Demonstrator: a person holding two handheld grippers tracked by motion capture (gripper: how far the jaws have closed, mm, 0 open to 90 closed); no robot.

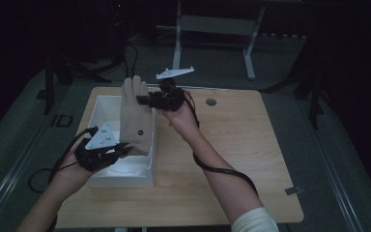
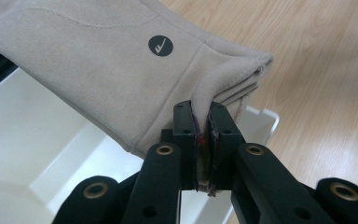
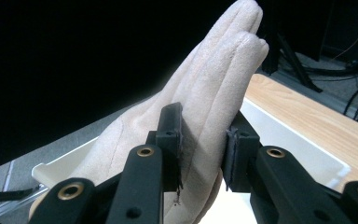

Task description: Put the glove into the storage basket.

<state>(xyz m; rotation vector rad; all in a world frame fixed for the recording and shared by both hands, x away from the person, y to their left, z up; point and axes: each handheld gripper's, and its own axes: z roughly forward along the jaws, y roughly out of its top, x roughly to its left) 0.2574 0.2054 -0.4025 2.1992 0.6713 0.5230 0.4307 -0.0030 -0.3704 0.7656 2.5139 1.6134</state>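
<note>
Room beyond table dark; bkgd stands hard to make out. Glove (image 1: 136, 116) fingertips cut off at top of left gripper view; its cuff sits below the frame in right gripper view.

Left gripper (image 1: 118, 151): jaws pressed together on glove cuff edge, fabric pinched between pads (image 2: 196, 140). Right gripper (image 1: 142, 100): jaws partly spread, one on each side of the glove's finger section; near pad (image 3: 176, 140) looks touching fabric, far pad's contact can't tell.

Glove is beige w/ a round dark logo (image 2: 161, 45), held in air, stretched upright betw. both grippers, above white bin (image 1: 107, 104). Bin on left part of wooden table (image 1: 241, 145), its left wall near table's left edge. Right half of tabletop bare, open room there.
</note>
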